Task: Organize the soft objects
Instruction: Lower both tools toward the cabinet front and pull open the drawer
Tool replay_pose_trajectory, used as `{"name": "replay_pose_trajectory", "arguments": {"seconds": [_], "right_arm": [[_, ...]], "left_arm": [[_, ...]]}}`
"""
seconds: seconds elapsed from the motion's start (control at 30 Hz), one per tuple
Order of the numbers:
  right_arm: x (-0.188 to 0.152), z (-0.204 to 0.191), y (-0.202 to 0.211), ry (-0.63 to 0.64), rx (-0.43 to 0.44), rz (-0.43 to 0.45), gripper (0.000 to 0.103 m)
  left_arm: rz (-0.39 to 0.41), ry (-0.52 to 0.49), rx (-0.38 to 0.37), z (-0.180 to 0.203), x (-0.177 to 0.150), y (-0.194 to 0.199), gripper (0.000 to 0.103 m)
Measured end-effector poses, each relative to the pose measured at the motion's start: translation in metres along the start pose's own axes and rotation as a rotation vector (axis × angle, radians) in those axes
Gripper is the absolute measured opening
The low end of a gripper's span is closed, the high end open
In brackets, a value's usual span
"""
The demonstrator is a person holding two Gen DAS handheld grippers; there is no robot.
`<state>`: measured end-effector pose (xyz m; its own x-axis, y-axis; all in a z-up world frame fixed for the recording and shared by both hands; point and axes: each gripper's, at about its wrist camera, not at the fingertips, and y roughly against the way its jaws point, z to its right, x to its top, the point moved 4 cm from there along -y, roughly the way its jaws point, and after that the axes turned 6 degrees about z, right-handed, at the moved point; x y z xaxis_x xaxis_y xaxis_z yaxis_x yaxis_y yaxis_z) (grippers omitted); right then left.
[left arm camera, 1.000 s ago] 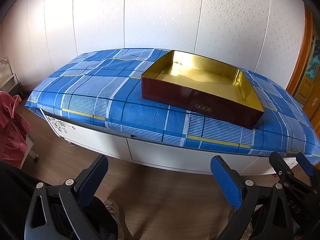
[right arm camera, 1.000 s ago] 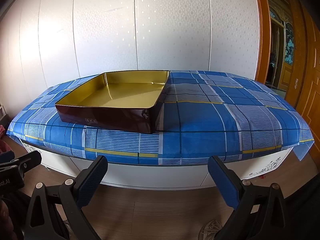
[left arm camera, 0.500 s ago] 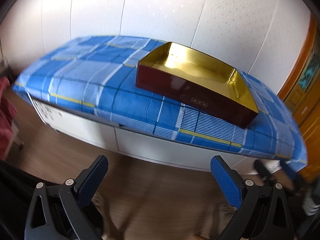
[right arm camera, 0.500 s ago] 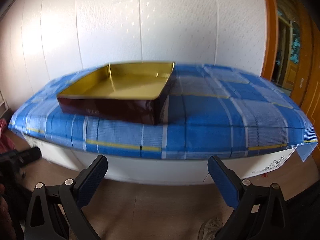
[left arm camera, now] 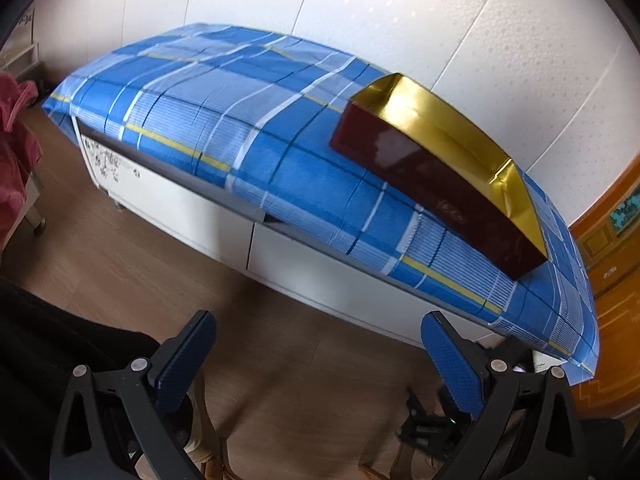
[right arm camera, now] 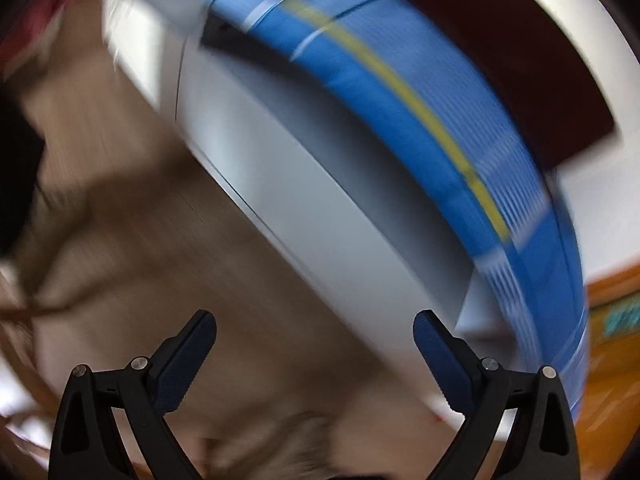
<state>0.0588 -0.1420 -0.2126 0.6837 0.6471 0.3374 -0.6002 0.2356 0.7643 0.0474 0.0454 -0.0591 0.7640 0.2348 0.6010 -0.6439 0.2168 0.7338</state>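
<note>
A dark red box with a gold lining [left arm camera: 440, 176] sits on a table under a blue plaid cloth [left arm camera: 240, 120]; its inside shows nothing lying in it. My left gripper [left arm camera: 318, 348] hangs open over the wooden floor, short of the table, with nothing between its fingers. In the right wrist view everything is smeared by motion: my right gripper [right arm camera: 314, 346] is open and empty above the floor, with the cloth's edge [right arm camera: 400, 80] and the box's dark side [right arm camera: 520, 60] swept across the top right. No soft object shows clearly.
White cabinet fronts [left arm camera: 312, 264] run below the cloth. Reddish fabric [left arm camera: 16, 136] hangs at the far left. An orange wooden door [left arm camera: 612, 248] stands to the right. A dark gripper-like shape [left arm camera: 436, 420] lies low beside my left gripper.
Both views have swung down and tilted. The left view now shows the table slanted; the right view has dropped sharply toward the floor and blurred. Both grippers stay open.
</note>
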Motion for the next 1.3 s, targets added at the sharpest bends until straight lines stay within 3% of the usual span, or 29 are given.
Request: {"name": "replay_pose_trajectory", "arguments": {"seconds": [0.07, 0.23, 0.37, 0.6, 0.8, 0.97, 1.3], "right_arm": [[-0.002, 0.003, -0.02, 0.059, -0.025, -0.031, 0.094], [-0.01, 0.02, -0.059, 0.094, -0.063, -0.084, 0.094], [-0.012, 0.021, -0.079, 0.179, -0.11, -0.074, 0.094], [-0.015, 0.017, -0.105, 0.294, -0.084, -0.091, 0.095], [-0.016, 0.015, -0.107, 0.381, -0.075, -0.093, 0.097], [-0.028, 0.007, -0.108, 0.528, -0.094, -0.116, 0.101], [-0.035, 0.003, -0.087, 0.51, -0.073, -0.114, 0.101]], "left_arm": [[-0.033, 0.015, 0.014, -0.007, -0.003, -0.007, 0.103], [-0.1, 0.018, 0.057, -0.015, -0.013, -0.021, 0.103], [-0.131, -0.015, 0.091, -0.015, -0.021, -0.031, 0.103], [-0.174, -0.027, 0.097, -0.016, -0.031, -0.042, 0.103], [-0.183, -0.062, 0.103, -0.012, -0.032, -0.047, 0.103], [-0.174, -0.127, 0.121, -0.002, -0.034, -0.046, 0.103], [-0.193, -0.203, 0.188, 0.001, -0.037, -0.052, 0.103]]}}
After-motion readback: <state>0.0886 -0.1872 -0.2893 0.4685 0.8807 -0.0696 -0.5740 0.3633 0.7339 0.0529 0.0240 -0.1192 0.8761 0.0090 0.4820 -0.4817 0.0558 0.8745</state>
